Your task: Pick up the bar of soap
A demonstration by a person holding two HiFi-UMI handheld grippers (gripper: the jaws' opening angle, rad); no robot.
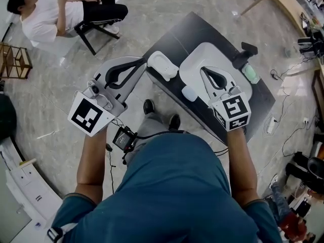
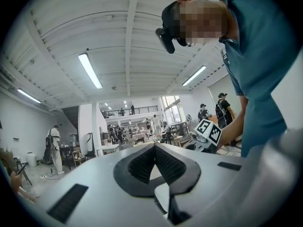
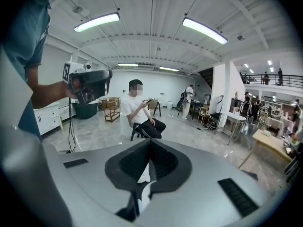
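In the head view a small pale bar that looks like the soap (image 1: 189, 93) lies on the black table (image 1: 202, 32), just left of my right gripper (image 1: 202, 70). That gripper is held over the table with its jaws shut and nothing between them. My left gripper (image 1: 145, 61) is off the table's left edge, also shut and empty, with its tips near a white dish-like box (image 1: 162, 65). Both gripper views point out into the hall and show neither table nor soap. The left gripper (image 2: 154, 147) and the right gripper (image 3: 150, 142) each show their black pads meeting.
A pale green item (image 1: 249, 73) and a black object (image 1: 245, 51) sit at the table's far right. A person on a chair (image 1: 61, 9) sits beyond the table at the left. Cables (image 1: 283, 135) trail over the floor at the right. A wooden rack (image 1: 12, 59) stands at far left.
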